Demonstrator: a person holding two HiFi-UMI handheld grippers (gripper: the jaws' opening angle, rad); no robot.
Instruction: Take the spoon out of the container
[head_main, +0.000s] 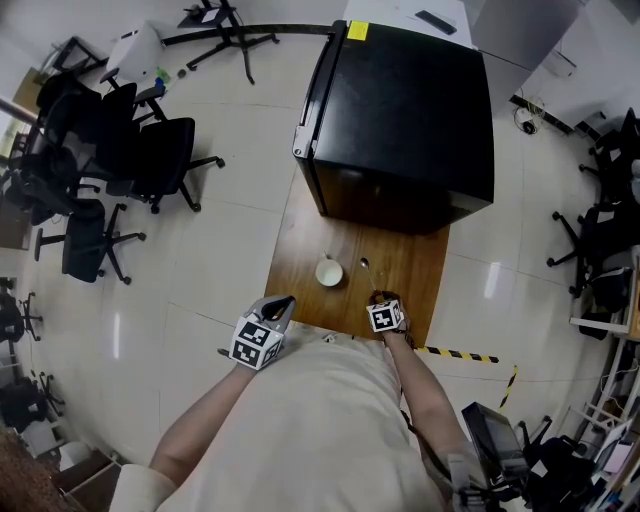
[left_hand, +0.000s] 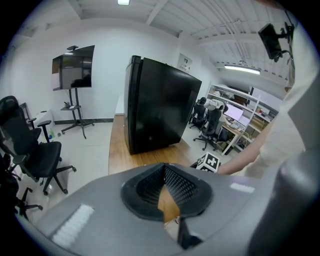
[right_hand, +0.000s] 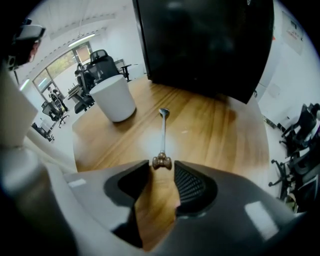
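Note:
A small metal spoon (head_main: 370, 278) lies flat on the wooden table (head_main: 300, 240), just right of a white cup (head_main: 329, 272). In the right gripper view the spoon (right_hand: 163, 135) points away from me, and its brown knobbed handle end sits between the tips of my right gripper (right_hand: 162, 167). The jaws stand open, with slim gaps on both sides of the knob. The cup (right_hand: 114, 97) stands upright at the far left. My left gripper (head_main: 283, 302) hovers at the table's near left corner, shut and holding nothing; the left gripper view (left_hand: 164, 167) shows its pads meeting.
A black mini fridge (head_main: 400, 110) fills the table's far end, close behind the cup and spoon. Black office chairs (head_main: 110, 150) stand on the floor to the left. Yellow-black tape (head_main: 460, 353) marks the floor to the right.

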